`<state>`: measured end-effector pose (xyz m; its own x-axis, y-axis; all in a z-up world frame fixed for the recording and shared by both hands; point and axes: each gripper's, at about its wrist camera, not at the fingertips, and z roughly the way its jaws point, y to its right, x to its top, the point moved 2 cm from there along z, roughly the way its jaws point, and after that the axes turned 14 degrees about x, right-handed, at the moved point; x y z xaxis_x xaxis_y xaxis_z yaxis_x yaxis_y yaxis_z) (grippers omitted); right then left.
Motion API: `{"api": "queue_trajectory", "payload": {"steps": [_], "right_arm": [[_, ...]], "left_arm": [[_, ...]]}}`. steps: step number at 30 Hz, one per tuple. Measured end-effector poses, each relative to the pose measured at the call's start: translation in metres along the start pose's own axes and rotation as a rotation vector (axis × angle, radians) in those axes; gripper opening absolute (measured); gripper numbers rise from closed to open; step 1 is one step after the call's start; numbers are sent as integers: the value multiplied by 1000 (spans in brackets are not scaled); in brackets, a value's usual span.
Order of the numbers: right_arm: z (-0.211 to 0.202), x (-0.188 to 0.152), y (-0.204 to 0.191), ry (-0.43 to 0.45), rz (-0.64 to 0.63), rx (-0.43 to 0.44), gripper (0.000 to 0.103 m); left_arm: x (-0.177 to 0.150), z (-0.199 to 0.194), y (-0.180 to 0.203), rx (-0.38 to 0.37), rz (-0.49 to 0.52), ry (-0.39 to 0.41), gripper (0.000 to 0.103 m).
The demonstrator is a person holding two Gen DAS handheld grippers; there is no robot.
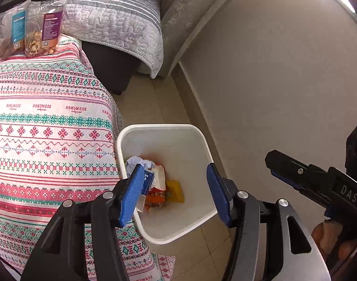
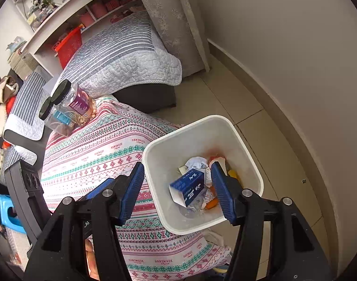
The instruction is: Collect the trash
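Note:
A white trash bin (image 1: 203, 140) stands on the floor beside the cloth-covered table; it also shows in the right wrist view (image 2: 245, 140). Inside lie a blue box (image 2: 190, 187), crumpled white paper (image 2: 194, 162), an orange-and-white wrapper (image 1: 159, 178) and a yellow piece (image 1: 176, 190). My left gripper (image 1: 173, 175) hangs above the bin, open and empty. My right gripper (image 2: 176, 175) is also above the bin, open and empty. The right gripper's finger (image 1: 293, 175) shows at the right in the left wrist view.
The table wears a patterned red-green cloth (image 1: 42, 128) with two black-lidded snack jars (image 1: 44, 25) at its far end. A grey quilted bed (image 2: 122, 53), a curtain (image 2: 169, 18), a wall (image 1: 283, 70) and shelves (image 2: 68, 7) surround the tiled floor (image 2: 255, 126).

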<state>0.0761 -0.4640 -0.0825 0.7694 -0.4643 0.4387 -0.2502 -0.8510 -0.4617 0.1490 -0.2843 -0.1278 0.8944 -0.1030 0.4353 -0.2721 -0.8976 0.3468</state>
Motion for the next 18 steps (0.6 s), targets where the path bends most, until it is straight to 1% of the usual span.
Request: {"api": "queue_trajectory", "payload": {"steps": [4,8,11,13,15,18], "right_arm": [[2,-3,-12,3,-2,16,60],[11,-14,-46,-19,-75,37,61],[14,-25,-75,-12,-120,72,64],[17,-31,-94,-15,-156,87,64],[21,-39,-117,-20,-226,86,64],[22,-51,-149,-15,-321,89,64]], "left_arm": [[-3,-21,-16,54,6,22,57],[-7,-54,-35,122,-3,54,59],[-7,-81,-59,205,-18,66,60],[-11,-100,-76,268,-13,93,61],[-17,-120,-92,342,-12,129,67],[-29,-146,-113,427,-7,177,68]]}}
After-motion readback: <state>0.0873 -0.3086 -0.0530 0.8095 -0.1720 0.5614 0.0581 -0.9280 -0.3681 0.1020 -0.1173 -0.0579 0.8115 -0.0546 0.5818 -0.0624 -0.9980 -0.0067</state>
